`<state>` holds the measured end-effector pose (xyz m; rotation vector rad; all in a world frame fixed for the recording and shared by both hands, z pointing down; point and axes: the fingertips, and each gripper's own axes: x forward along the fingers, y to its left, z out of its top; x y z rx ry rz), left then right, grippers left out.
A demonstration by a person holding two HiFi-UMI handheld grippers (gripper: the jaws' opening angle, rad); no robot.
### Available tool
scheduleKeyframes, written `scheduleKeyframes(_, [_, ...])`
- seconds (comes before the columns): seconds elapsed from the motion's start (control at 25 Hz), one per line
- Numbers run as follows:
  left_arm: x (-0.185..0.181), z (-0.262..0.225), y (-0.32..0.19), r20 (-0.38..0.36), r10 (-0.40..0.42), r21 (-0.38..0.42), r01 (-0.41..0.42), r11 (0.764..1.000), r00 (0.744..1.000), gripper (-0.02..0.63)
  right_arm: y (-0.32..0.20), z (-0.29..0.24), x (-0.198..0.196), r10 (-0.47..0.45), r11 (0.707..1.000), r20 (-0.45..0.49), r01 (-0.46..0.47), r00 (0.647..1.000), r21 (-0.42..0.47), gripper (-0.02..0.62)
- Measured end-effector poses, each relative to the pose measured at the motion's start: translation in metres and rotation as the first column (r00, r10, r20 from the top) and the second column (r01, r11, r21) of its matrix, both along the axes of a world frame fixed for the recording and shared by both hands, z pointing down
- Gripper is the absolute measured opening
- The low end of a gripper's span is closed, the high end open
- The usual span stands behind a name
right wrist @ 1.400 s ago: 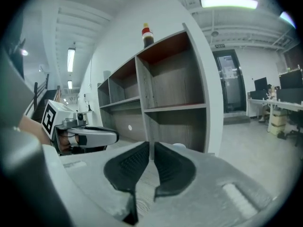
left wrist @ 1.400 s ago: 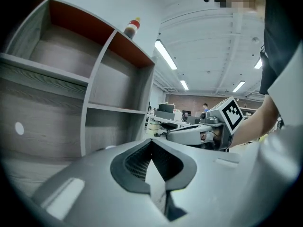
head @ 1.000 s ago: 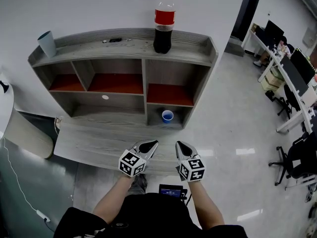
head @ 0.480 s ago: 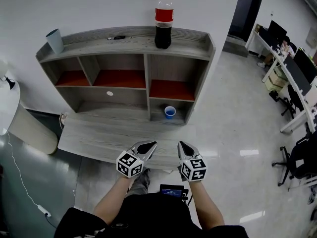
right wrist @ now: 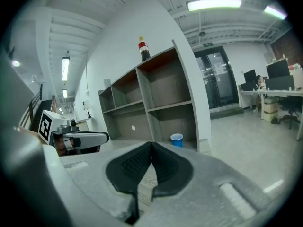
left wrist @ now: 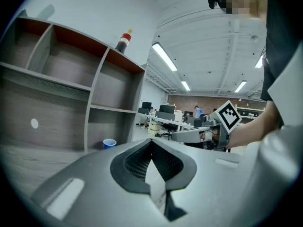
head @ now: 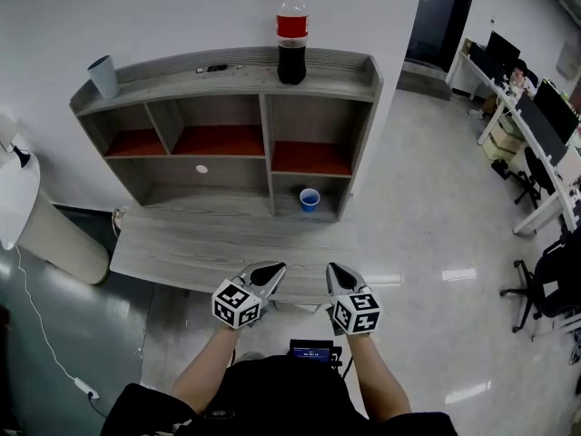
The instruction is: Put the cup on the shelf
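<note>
Both hand-held grippers [head: 270, 270] [head: 338, 270], closed and empty, farther back from blue cup [head: 310, 199] ahead

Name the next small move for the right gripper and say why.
Probably bring the right gripper forward toward the blue cup. The cup stands in the bottom right compartment of the shelf, well ahead of that gripper and on its side. The gripper's jaws are together with nothing between them, so nothing is held yet.

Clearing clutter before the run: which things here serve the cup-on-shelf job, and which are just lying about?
Job: blue cup, shelf unit, left gripper, right gripper (jaws shut, empty).
Lying about: cola bottle, grey cup, small dark object on the top board.
</note>
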<state>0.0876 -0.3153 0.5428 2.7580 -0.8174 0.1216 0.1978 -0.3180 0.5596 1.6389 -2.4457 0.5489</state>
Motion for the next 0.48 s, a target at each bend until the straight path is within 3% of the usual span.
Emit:
scheduleKeyframes(0.24, [-0.002,-0.013,0.018,-0.011,0.053,0.030,-0.053,0.998,0.999,0.002,0.018,-0.009,-0.007,0.025,1.000,-0.002,-0.025,1.000,0.007,-0.002])
scheduleKeyframes(0.48, [-0.035,-0.010,0.047,-0.010,0.044,0.027,-0.044,0.999,0.999,0.002,0.049,-0.013,-0.033,0.049,0.999,-0.001,-0.049,0.999,0.008,-0.002])
